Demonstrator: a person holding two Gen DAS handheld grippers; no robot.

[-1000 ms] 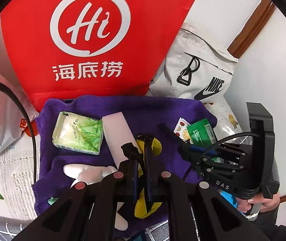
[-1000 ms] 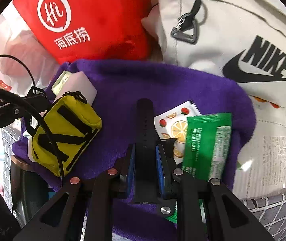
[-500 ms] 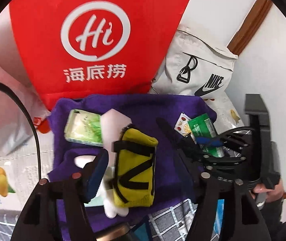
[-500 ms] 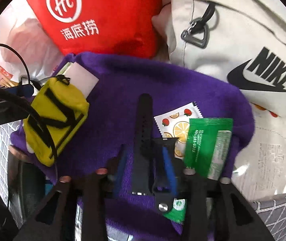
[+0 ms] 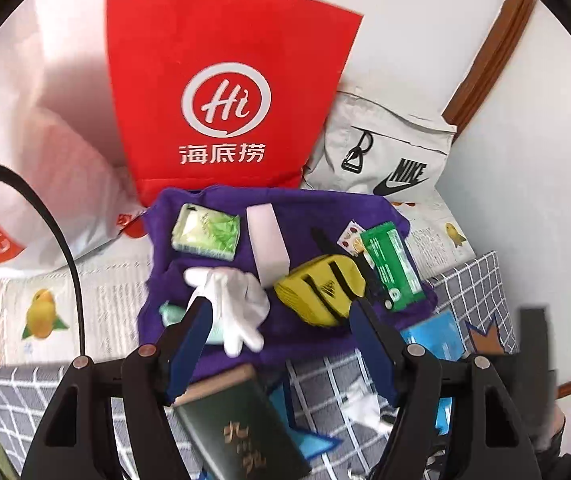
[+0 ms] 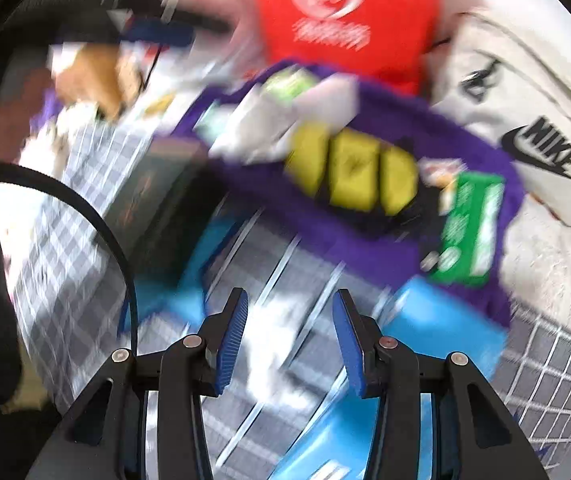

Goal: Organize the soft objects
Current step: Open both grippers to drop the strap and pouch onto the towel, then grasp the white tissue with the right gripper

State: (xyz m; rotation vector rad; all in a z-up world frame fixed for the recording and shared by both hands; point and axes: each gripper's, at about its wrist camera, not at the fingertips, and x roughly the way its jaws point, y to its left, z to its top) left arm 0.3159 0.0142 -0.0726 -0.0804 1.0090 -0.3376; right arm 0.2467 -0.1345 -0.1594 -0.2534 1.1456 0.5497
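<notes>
Purple towel [image 5: 325,208] on the bed carries the soft items. Yellow pouch [image 5: 321,288], gripped a second ago, is now released beside the white glove [image 5: 237,300]. Left hand-held gripper [image 5: 281,344] and right hand-held gripper [image 6: 289,340] are spread apart, empty, withdrawn; placement is judged complete.

- purple towel [image 5: 325,216]: fuzzy cloth, matt
- white glove [image 5: 237,300]: soft knit
- yellow pouch [image 5: 317,292]: woven fabric, black webbing straps
- green packet [image 5: 391,264]: glossy plastic film
- red bag [image 5: 221,80]: matt
- dark book [image 5: 241,420]: smooth cover, slight sheen
- left gripper [image 5: 281,344]: black plastic, ribbed blue pads [image 5: 189,344]
</notes>
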